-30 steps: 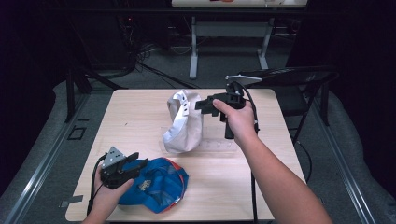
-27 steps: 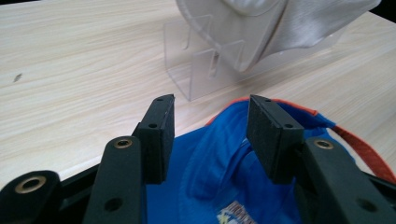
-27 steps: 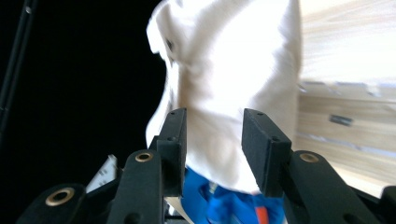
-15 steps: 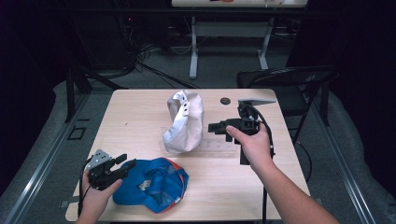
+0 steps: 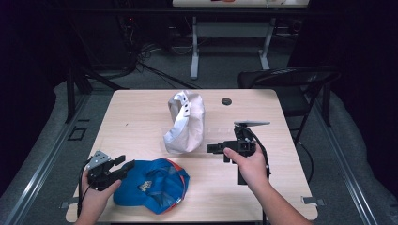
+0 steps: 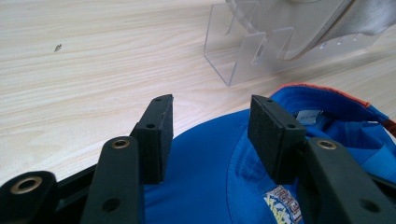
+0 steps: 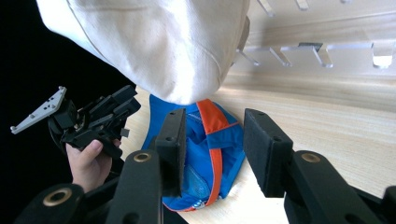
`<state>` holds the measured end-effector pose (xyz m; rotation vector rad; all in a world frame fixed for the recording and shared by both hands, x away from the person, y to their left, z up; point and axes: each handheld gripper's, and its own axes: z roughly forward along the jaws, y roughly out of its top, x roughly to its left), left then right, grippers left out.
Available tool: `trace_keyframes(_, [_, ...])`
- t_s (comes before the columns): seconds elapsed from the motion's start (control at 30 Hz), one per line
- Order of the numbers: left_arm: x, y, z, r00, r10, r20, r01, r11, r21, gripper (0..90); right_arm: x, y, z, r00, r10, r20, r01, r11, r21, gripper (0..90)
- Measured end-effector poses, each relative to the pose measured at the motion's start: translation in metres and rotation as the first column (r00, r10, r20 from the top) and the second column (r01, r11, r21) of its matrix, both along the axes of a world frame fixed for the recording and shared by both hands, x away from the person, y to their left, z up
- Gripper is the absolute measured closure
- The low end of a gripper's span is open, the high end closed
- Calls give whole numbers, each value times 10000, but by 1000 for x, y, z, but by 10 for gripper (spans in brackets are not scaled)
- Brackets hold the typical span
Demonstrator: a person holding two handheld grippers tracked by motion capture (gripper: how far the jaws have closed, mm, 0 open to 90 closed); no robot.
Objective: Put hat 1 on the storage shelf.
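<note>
High view first: a blue cap (image 5: 152,184) lies upside down at the near left of the wooden table (image 5: 141,112), its orange trim toward the middle. The left gripper (image 5: 123,167) sits at the cap's left edge, held low in the person's left hand (image 5: 96,197), jaws pointing right across the blue fabric.

Left gripper view now: both black pads stand apart with the blue cap (image 6: 224,158) between and beneath them, and neither pad is pressing the fabric. So those jaws are open, with nothing held.

Over on the right, the right gripper (image 5: 213,149) is in the right hand (image 5: 251,164), level above the table and pointing left. It sits just beside the white cap (image 5: 185,122), which stands propped on a clear acrylic stand (image 6: 243,51) in the middle of the table.

Right gripper view: jaws spread, nothing between the pads, the white cap (image 7: 154,46) hanging large just ahead and above, the blue cap (image 7: 205,149) beyond on the wood. The left gripper (image 7: 123,112) shows farther off at the left.

A small dark disc (image 5: 226,101) rests near the far edge, well apart from both caps. A black chair (image 5: 291,79) stands off the table's far right corner.
</note>
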<state>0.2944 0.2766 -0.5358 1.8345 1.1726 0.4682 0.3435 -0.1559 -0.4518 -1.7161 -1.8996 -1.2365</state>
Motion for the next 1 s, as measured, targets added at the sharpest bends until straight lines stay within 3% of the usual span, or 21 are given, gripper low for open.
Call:
trace_keyframes(0.27, [1, -2, -2, 9999, -6, 111, 5, 10000, 77, 510, -9, 0, -29, 9998, -41, -204, 45, 9998, 171, 610])
trace_keyframes(0.57, [0, -1, -2, 9999, 6, 109, -7, 9999, 122, 510, -21, 3, -53, 9997, 51, -221, -54, 9999, -154, 650])
trace_keyframes(0.73, [1, 0, -2, 10000, 23, 90, -24, 9999, 124, 510, -27, 10, -63, 9996, 86, -286, -102, 9984, -564, 643])
trace_keyframes(0.8, [1, 0, -3, 9999, 17, 102, -18, 9999, 147, 510, -29, 15, -69, 9996, 114, -250, -123, 9992, -380, 639])
trace_keyframes(0.87, [1, -1, -3, 10000, 22, 55, -23, 9999, 148, 510, -30, 18, -74, 9989, 314, -343, -330, 9982, -498, 640])
trace_keyframes(0.9, [1, 0, -4, 10000, 19, 56, -20, 9999, 123, 510, -30, 19, -76, 9977, 492, -456, -530, 9950, -852, 640])
trace_keyframes(0.93, [1, 0, -4, 10000, 18, 51, -19, 9999, 133, 510, -31, 24, -79, 9979, 392, -525, -418, 9978, -509, 639])
trace_keyframes(1.0, [1, 0, -4, 10000, 29, 54, -30, 9999, 156, 510, -32, 30, -84, 9969, 542, -570, -572, 9971, -511, 640])
